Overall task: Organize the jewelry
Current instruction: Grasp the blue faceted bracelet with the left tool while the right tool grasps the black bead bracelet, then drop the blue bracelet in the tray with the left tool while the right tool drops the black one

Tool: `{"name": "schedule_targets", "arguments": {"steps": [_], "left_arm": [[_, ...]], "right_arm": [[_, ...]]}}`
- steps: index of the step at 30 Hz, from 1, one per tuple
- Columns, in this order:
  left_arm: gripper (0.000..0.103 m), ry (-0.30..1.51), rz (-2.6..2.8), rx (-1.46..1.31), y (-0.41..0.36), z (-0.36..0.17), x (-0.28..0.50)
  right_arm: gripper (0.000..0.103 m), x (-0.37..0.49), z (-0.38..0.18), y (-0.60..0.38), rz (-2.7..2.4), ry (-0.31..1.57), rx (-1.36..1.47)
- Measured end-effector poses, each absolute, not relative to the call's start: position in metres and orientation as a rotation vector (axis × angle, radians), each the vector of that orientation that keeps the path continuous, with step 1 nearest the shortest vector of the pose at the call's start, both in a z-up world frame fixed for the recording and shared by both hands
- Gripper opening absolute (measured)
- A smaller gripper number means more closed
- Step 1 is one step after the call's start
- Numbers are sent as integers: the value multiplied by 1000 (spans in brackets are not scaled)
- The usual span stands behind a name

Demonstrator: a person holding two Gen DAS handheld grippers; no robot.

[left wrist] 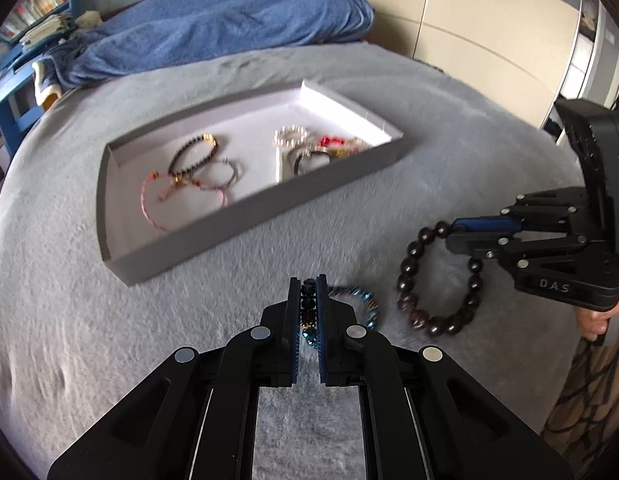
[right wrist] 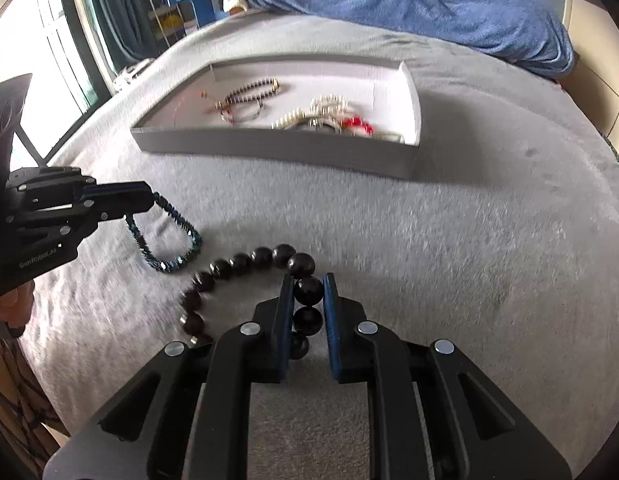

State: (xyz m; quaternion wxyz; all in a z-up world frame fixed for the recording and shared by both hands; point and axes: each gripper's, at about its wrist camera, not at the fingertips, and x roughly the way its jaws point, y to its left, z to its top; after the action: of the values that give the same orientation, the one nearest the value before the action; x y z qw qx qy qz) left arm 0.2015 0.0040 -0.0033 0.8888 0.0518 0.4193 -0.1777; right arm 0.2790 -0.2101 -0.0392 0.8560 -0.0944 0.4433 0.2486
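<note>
Tray on the bed already holds several bracelets. Near it, left tool clamps the blue bracelet, right tool the dark bead bracelet; both still need placing in it.

Between you and the grey tray lies bare grey blanket, open for either gripper, with only the tray's near wall and the jewelry inside it obstructing.
</note>
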Motion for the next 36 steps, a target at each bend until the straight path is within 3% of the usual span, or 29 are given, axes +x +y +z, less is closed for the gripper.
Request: {"name": "schedule_targets", "arguments": {"steps": [36], "left_arm": [[8, 677, -339, 0, 24, 84, 241]], "right_arm": [[14, 309, 67, -205, 569, 658, -17]]}}
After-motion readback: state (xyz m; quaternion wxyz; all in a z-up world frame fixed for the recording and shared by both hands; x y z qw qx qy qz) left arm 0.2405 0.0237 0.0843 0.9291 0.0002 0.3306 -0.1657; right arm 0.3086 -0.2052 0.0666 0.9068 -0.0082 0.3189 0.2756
